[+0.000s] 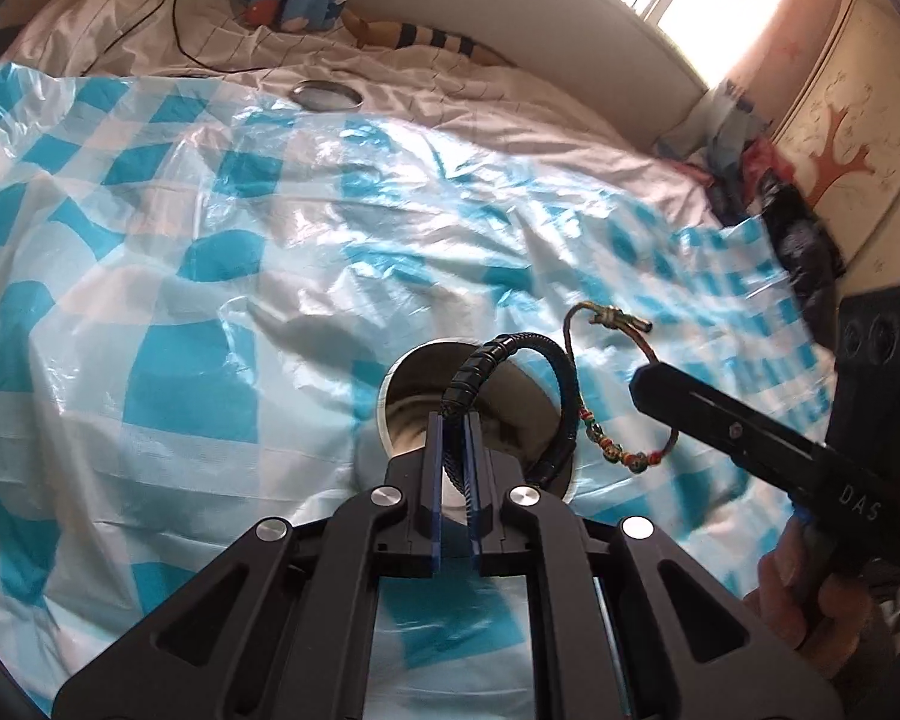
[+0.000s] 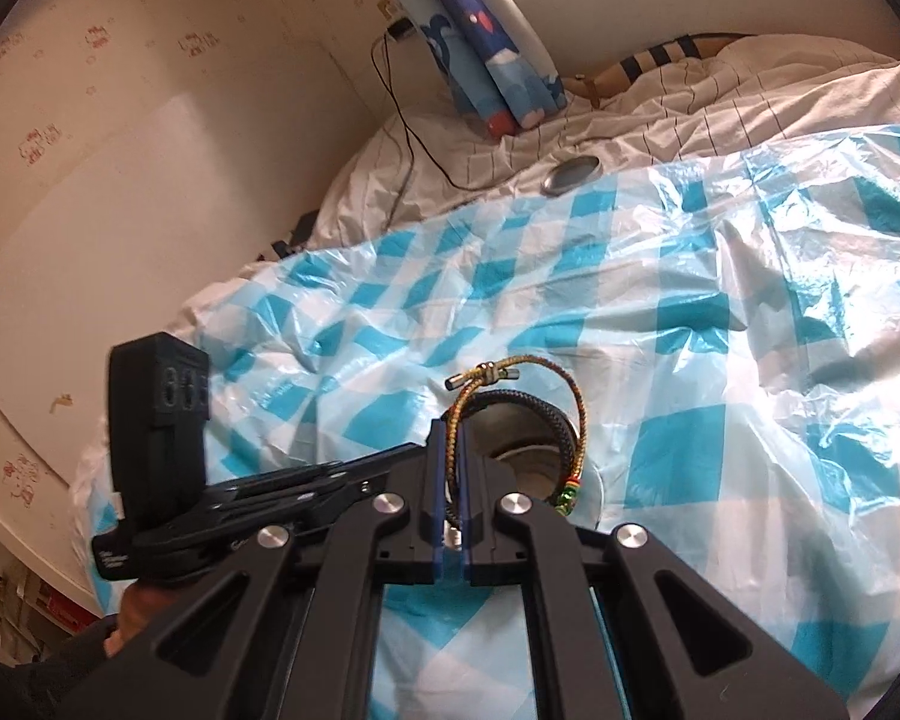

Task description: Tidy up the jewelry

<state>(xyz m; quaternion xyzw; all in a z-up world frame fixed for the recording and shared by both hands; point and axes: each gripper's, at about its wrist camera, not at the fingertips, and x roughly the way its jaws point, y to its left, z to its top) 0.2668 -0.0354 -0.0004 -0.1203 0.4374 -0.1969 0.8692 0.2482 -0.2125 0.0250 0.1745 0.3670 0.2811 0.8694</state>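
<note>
Left gripper [image 1: 455, 420] clenched on black braided bracelet [image 1: 561, 396], loop hanging over round metal tin [image 1: 402, 384] on checkered plastic sheet [image 1: 180, 312]. Right gripper [image 2: 452, 438] clamped on multicolour beaded cord bracelet [image 2: 579, 414], just right of black one, above same tin.

bed [image 1: 390, 84] w/ white sheet, blue-check plastic sheet [image 1: 168, 276] on top, round metal lid [image 1: 325, 96] beside it.

White letters "DAS" on the black body of the right gripper [image 1: 678, 387], behind its fingers. Small label on the left gripper [image 2: 444, 438] unreadable.
</note>
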